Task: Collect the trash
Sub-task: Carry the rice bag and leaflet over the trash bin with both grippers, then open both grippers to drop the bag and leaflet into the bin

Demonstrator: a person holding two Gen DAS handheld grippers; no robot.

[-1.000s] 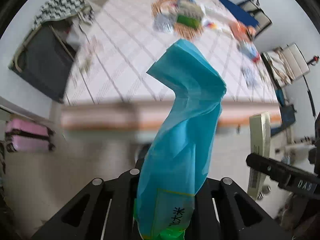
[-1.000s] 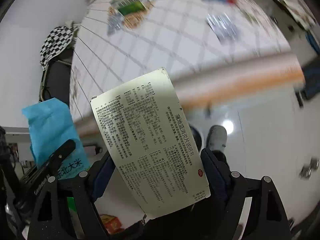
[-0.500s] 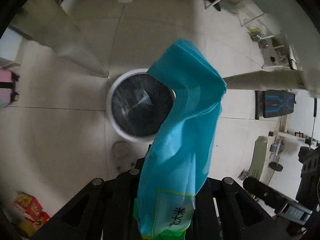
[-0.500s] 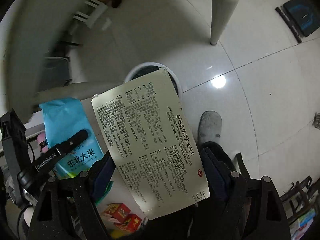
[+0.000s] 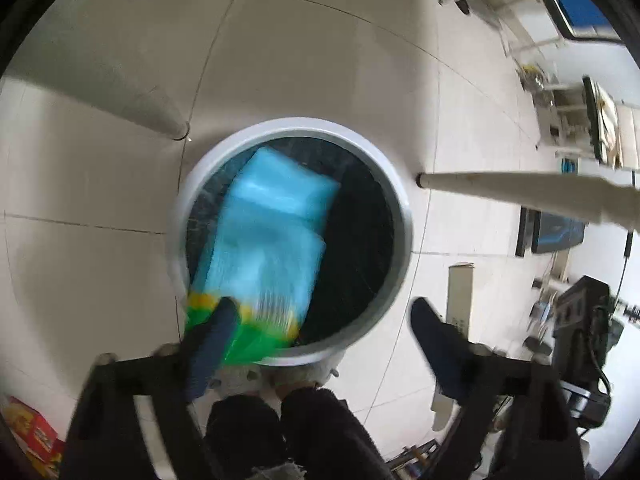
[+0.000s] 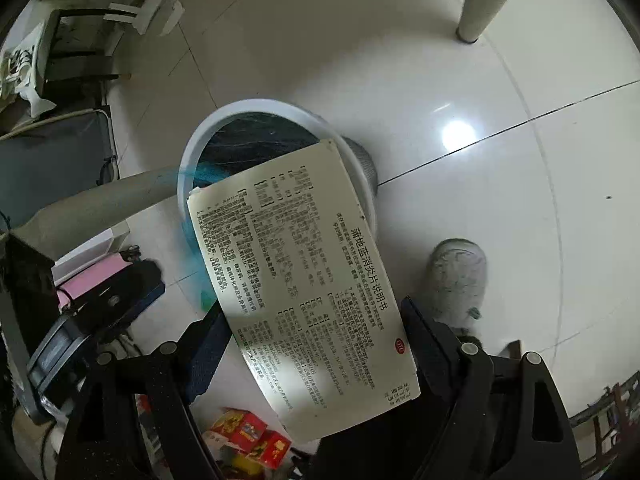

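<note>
A white round trash bin [image 5: 400,216] with a black liner stands on the tiled floor below me. The blue and green bag [image 5: 268,248] is blurred and falls into the bin, loose from my left gripper [image 5: 320,316], whose jaws stand wide open just above the bin's near rim. The bin also shows in the right wrist view [image 6: 256,108]. My right gripper [image 6: 316,332] is shut on a pale printed leaflet [image 6: 304,280], held over the bin's near edge.
Pale table legs [image 5: 520,192] stand beside the bin on both sides. A grey slipper [image 6: 460,276] is on the floor to the right. Red boxes [image 6: 252,436] and a pink case [image 6: 92,280] lie on the floor at lower left.
Both grippers swung from the table down over the bin. My left gripper opened and let go of the blue bag, which drops into the bin. The right one still holds the leaflet.
</note>
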